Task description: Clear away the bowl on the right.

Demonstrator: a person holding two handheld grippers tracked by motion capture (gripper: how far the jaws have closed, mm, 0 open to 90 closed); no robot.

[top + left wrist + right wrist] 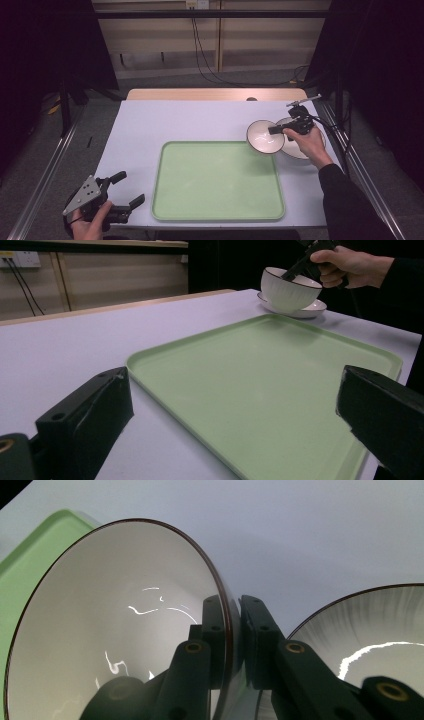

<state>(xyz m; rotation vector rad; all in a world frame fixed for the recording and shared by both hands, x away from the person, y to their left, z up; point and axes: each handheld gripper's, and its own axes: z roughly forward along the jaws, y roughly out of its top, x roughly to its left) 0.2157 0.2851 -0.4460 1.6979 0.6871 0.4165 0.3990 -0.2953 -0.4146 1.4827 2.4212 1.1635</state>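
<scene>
At the far right of the tabletop point(150, 120), your right hand-held gripper point(278, 130) is clenched on the rim of the white bowl point(262, 137), one jaw inside the wall and one outside. The bowl looks lifted and tilted, just over the shallow plate point(300, 150) it seems to have come from, and it hangs at the far right corner of the green tray point(215, 182). Your left hand-held gripper point(131, 189) waits released near the tray's near left corner, jaws wide apart and holding nothing.

The pinch is thin: a glazed rim held at a single point. The bowl's weight sits to one side of the jaws, so a quick swing or a slackening squeeze could let it pivot or slip out. It is close enough to the plate to knock against it, and it could catch the tray's raised lip if carried across too low.
</scene>
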